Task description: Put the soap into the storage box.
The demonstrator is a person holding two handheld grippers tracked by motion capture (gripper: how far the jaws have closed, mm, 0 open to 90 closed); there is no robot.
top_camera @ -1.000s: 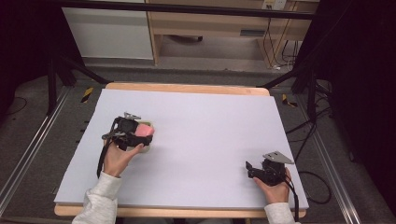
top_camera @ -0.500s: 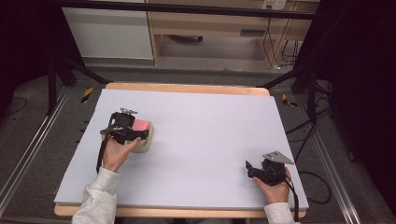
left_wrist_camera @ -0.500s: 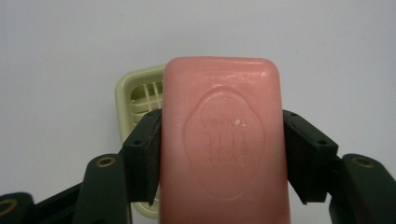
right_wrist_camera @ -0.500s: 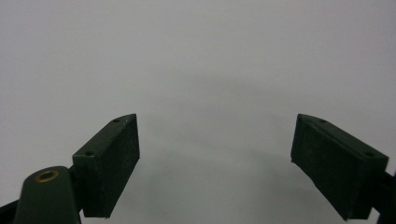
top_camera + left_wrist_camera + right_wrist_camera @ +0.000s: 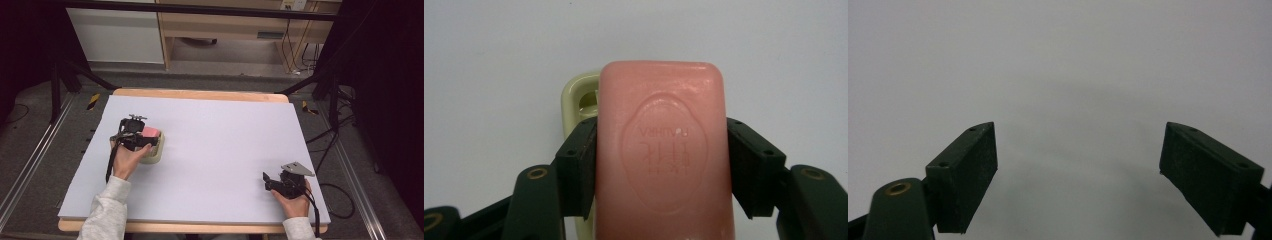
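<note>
Left hand-held gripper [image 5: 662, 165] clamped on pink soap bar [image 5: 663, 150], over pale green dish [image 5: 154, 152], left side of table [image 5: 225, 135] | right hand-held gripper [image 5: 1078, 175] wide open, empty, near right.

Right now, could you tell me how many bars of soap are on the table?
1. The pink soap bar is clamped in the left gripper, over the pale green soap dish at the table's left.

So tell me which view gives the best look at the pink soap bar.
The left gripper view: the pink soap bar sits close up, clamped between the left gripper's jaws, its embossed stamp visible, above a pale green dish. In the high view it is a small pink patch. The right gripper view looks at bare table.
</note>
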